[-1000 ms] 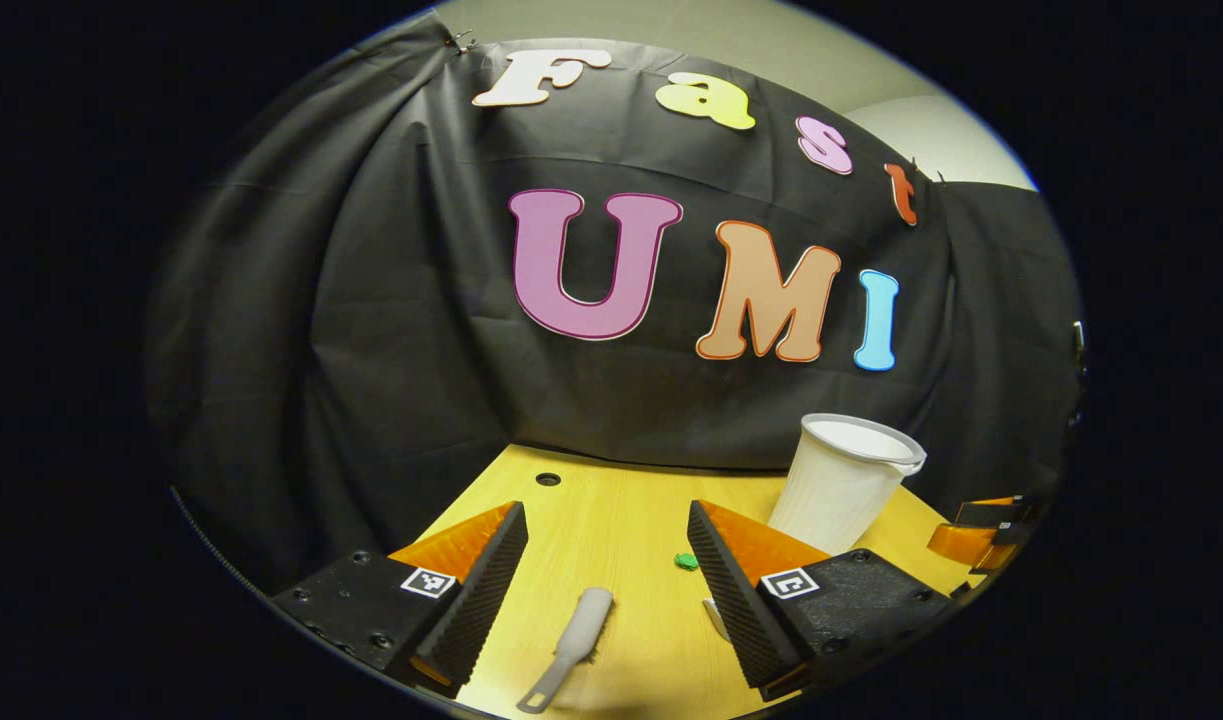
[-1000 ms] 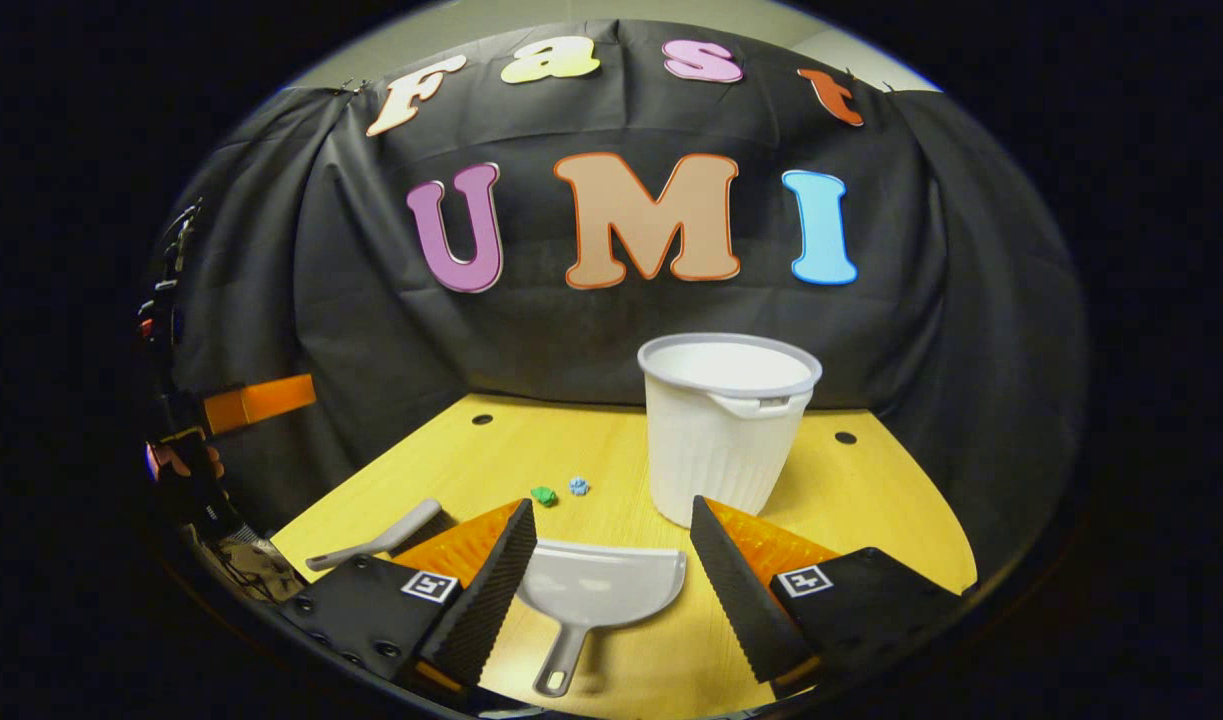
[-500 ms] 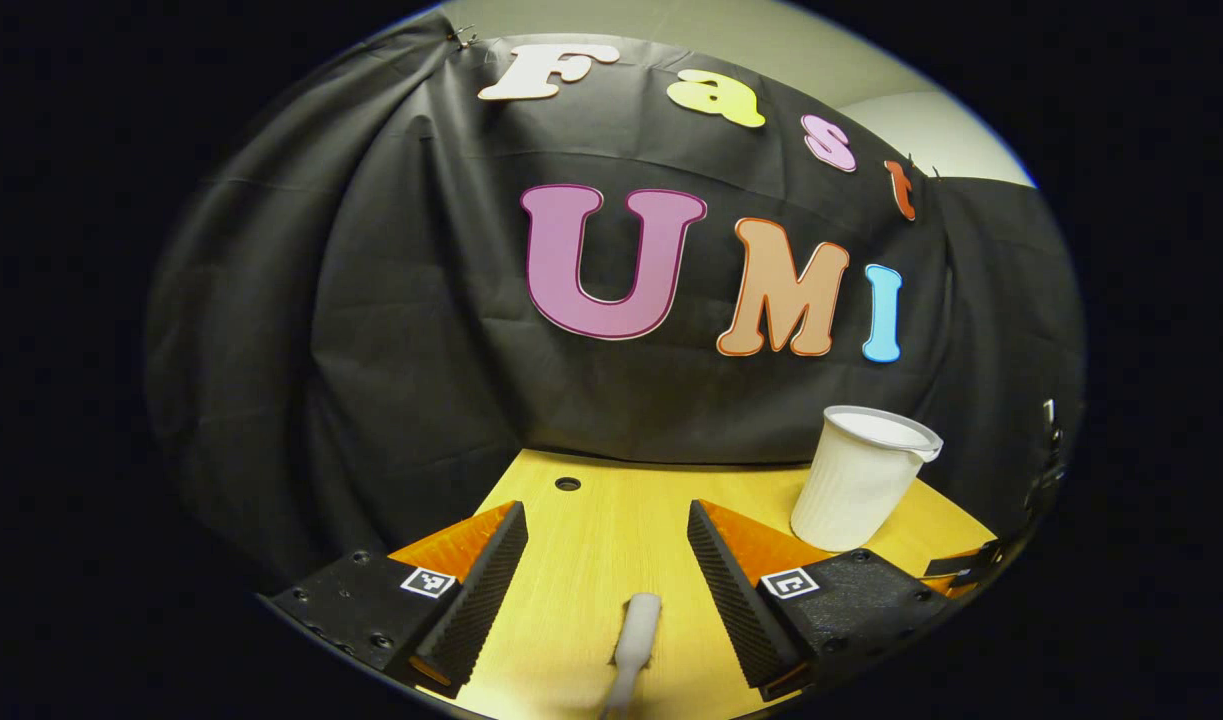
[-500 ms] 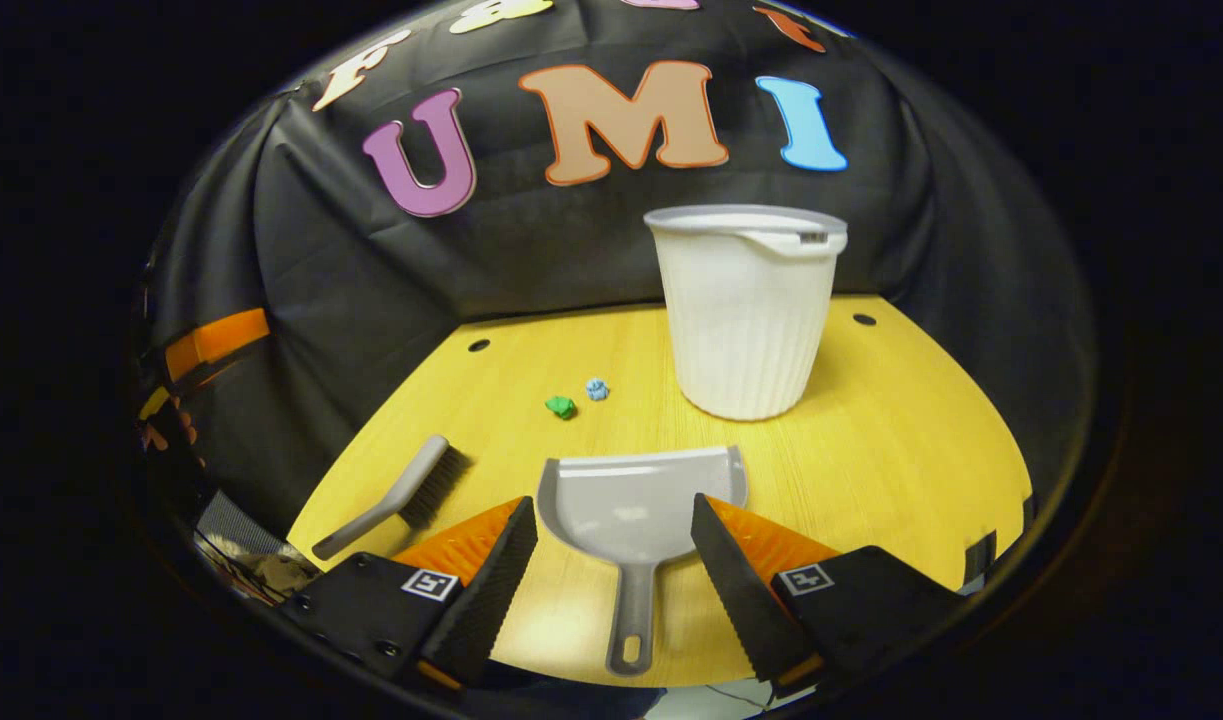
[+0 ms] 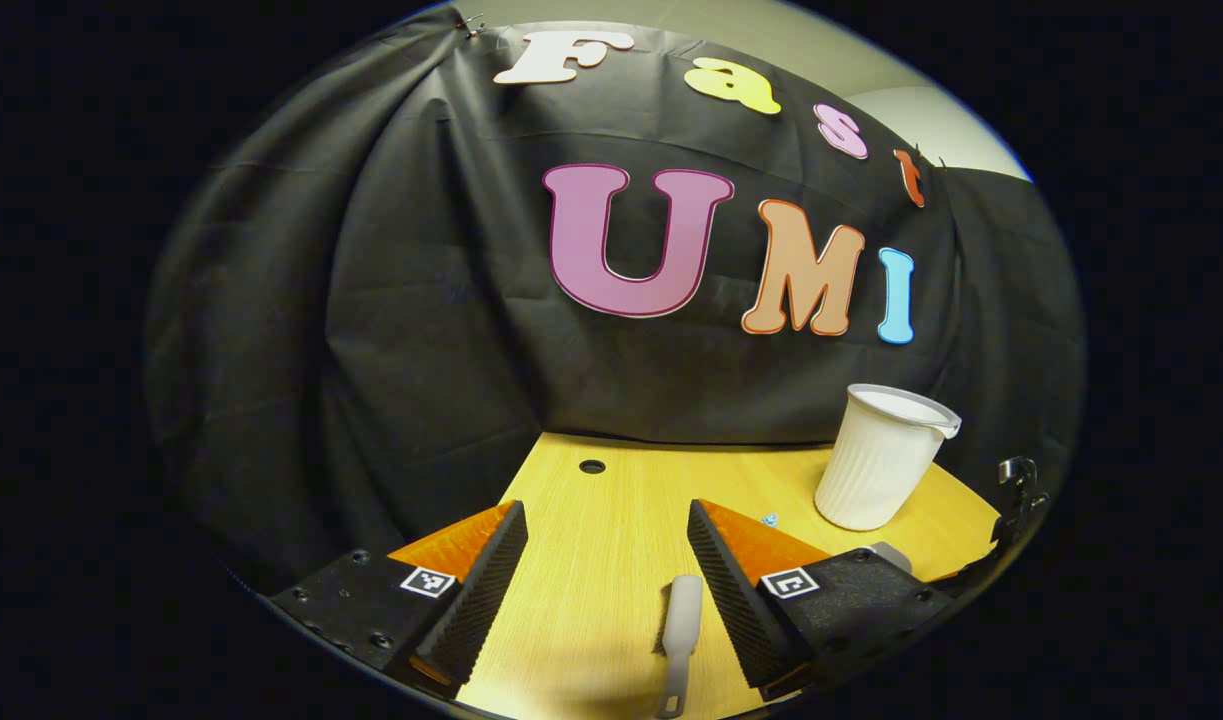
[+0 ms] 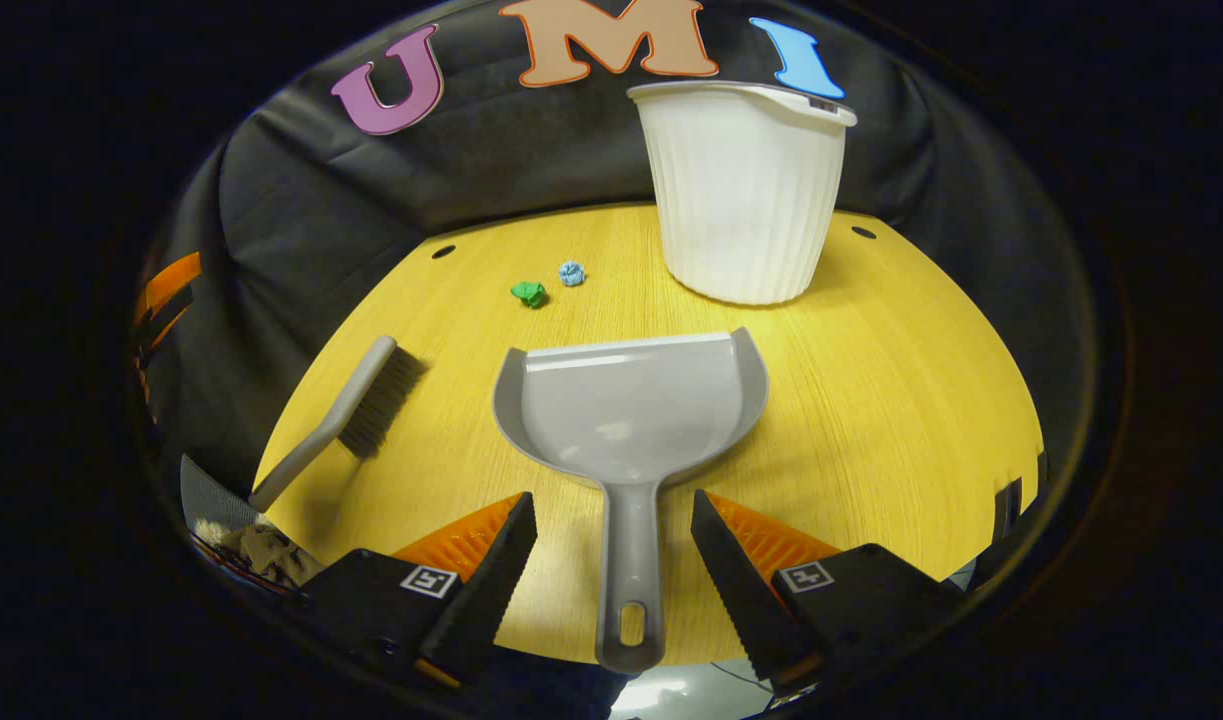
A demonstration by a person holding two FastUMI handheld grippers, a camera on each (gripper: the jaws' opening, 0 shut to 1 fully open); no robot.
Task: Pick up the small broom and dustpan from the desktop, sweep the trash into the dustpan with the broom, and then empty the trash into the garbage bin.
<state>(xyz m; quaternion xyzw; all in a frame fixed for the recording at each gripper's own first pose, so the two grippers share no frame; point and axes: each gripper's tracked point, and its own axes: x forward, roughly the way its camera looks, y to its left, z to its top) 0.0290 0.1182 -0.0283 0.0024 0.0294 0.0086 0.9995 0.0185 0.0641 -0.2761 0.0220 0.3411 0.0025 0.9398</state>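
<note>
Lowered within the last second over the yellow desktop point(image 6: 871, 400), jaws spread: right gripper point(image 6: 614, 545) straddling the dustpan point(image 6: 631, 410) handle, left gripper point(image 5: 607, 550) around the broom point(image 5: 681, 625) handle, neither grasped.

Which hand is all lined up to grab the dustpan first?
The right one, probably. In the right gripper view, the dustpan lies flat on the desk with its handle running between the open fingers of the right gripper. The left gripper is open too, with the broom handle between its fingers.
</note>
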